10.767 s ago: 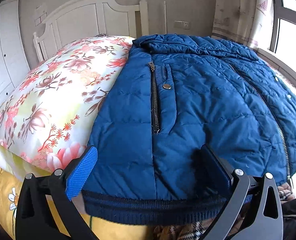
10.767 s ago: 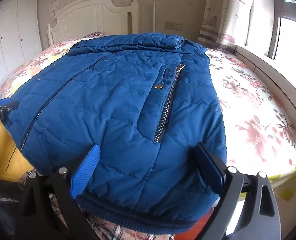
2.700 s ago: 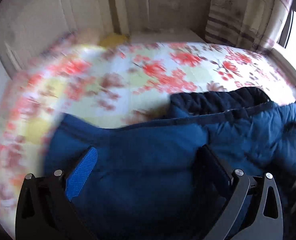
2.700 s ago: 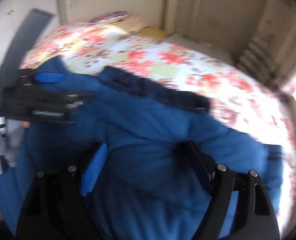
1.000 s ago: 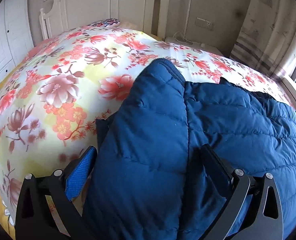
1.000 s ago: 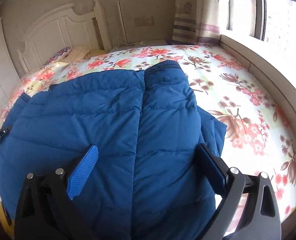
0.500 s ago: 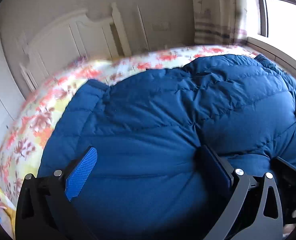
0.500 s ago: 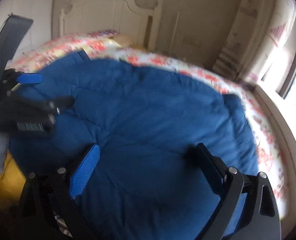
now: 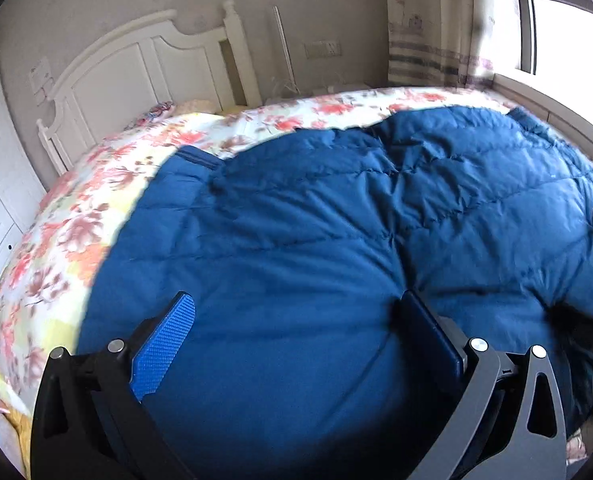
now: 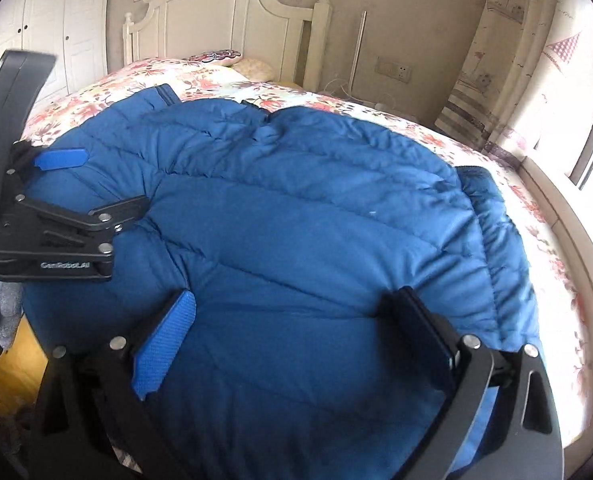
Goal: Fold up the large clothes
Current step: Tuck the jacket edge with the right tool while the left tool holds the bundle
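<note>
- Since about ten seconds back the jacket got flipped: zips and pockets faced up then, now it's plain quilted back, lying across the bed instead of lengthwise toward the headboard.
- Left tongs sit spread apart over the puffy near edge of the jacket, nothing pinched between them.
- Right tongs look the same, pads wide and jacket just bulging up between them, not clamped.
- My read: we're in the smoothing bit right after the turn-over, before any proper fold. Sleeves haven't been brought in yet, far as I can tell.
- Next move probably means picking an edge or sleeve on the side away from the headboard, closing on it and carrying it across the middle. It's thick and springy, so a shallow pinch may slip.
- Right view shows the left tongs from the side, resting on the jacket's corner. Left view only catches a dark sliver of the other tool at its edge.
- Left view shows the cuff poking toward the headboard more clearly.
</note>
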{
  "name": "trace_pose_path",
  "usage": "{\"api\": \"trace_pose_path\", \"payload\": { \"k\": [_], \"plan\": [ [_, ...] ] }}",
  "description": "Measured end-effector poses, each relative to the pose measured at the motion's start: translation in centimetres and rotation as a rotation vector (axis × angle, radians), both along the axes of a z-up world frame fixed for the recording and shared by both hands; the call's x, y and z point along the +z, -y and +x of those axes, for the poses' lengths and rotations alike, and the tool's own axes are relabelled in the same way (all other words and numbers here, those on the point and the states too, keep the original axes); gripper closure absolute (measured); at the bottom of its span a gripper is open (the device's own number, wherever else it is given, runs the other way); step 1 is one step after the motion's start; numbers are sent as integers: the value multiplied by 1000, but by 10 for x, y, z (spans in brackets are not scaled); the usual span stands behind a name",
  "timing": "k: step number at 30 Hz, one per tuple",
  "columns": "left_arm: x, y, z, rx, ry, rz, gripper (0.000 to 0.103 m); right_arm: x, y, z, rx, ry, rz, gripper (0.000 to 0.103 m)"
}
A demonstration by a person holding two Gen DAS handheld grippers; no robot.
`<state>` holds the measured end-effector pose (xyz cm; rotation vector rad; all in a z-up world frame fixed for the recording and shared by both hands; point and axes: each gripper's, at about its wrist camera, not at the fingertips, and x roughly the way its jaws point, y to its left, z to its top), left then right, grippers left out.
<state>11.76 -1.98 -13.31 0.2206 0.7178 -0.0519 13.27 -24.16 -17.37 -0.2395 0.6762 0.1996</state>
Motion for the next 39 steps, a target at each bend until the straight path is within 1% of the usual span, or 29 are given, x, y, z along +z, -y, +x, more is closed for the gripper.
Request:
{"api": "trace_pose_path", "payload": {
  "k": [1, 3, 4, 5, 6, 7, 8, 9, 10, 12, 14, 16, 18, 19, 20, 21, 23, 24, 25, 26, 27, 29, 30, 31, 33, 36, 39],
  "plan": [
    [4, -9, -9, 19, 26, -2, 4, 6, 5, -6, -15, 28, 5, 6],
    [7, -26, -19, 51, 48, -17, 4, 15, 27, -18, -64, 69, 48, 6],
    [5, -41, -22, 81, 52, -30, 4, 13, 38, -19, -94, 71, 52, 6],
    [2, -52, -23, 102, 46, -41, 4, 7, 52, -18, -133, 53, 45, 6],
    [-3, -63, -22, 113, 31, -63, 4, -3, 66, -15, -157, 28, 64, 4],
    [-8, -74, -20, 105, 15, -103, 4, -9, 78, -13, -150, 20, 120, 3],
    [-11, -82, -20, 95, 11, -133, 4, -19, 93, -13, -124, 18, 221, 3],
    [-13, -83, -20, 92, 13, -126, 4, -23, 97, -12, -110, 22, 251, 2],
    [-13, -80, -19, 93, 15, -106, 4, -26, 98, -12, -105, 28, 254, 2],
    [-15, -76, -17, 102, 18, -94, 4, -24, 93, -10, -115, 19, 227, 2],
    [-13, -77, -17, 102, 13, -101, 4, -21, 93, -8, -113, 3, 218, 2],
    [-9, -80, -21, 105, 13, -106, 4, -14, 95, -8, -134, -3, 210, 4],
    [-3, -91, -30, 132, 39, -116, 4, -3, 112, -18, -183, 39, 196, 4],
    [-4, -97, -33, 137, 40, -126, 4, -2, 118, -22, -198, 46, 203, 4],
    [-7, -104, -34, 140, 31, -141, 4, -3, 131, -24, -227, 44, 218, 4],
    [-11, -108, -33, 132, 22, -160, 4, -10, 141, -23, -244, 23, 237, 4],
    [-16, -110, -32, 128, 17, -186, 4, -25, 156, -22, -232, -5, 343, 4],
    [-16, -109, -32, 132, 17, -181, 4, -33, 163, -20, -232, -20, 411, 3],
    [-16, -107, -31, 137, 17, -172, 4, -37, 166, -19, -233, -29, 444, 3],
    [-16, -106, -30, 139, 15, -166, 4, -38, 168, -18, -236, -36, 467, 3],
    [-17, -106, -29, 138, 11, -170, 4, -35, 168, -19, -241, -37, 462, 3],
    [-17, -109, -29, 129, 5, -182, 4, -27, 169, -28, -263, -18, 454, 3],
    [-18, -110, -28, 127, 3, -187, 4, -25, 172, -33, -273, -9, 477, 3],
    [-18, -110, -29, 129, 3, -189, 4, -24, 176, -39, -281, -4, 511, 3],
    [-19, -110, -29, 132, 2, -188, 4, -27, 187, -64, -296, -3, 638, 3],
    [-18, -109, -29, 135, 1, -188, 4, -37, 194, -95, -279, -13, 727, 3],
    [-19, -110, -29, 134, 1, -189, 4, -56, 194, -115, -217, -72, 828, 3]
  ]
}}
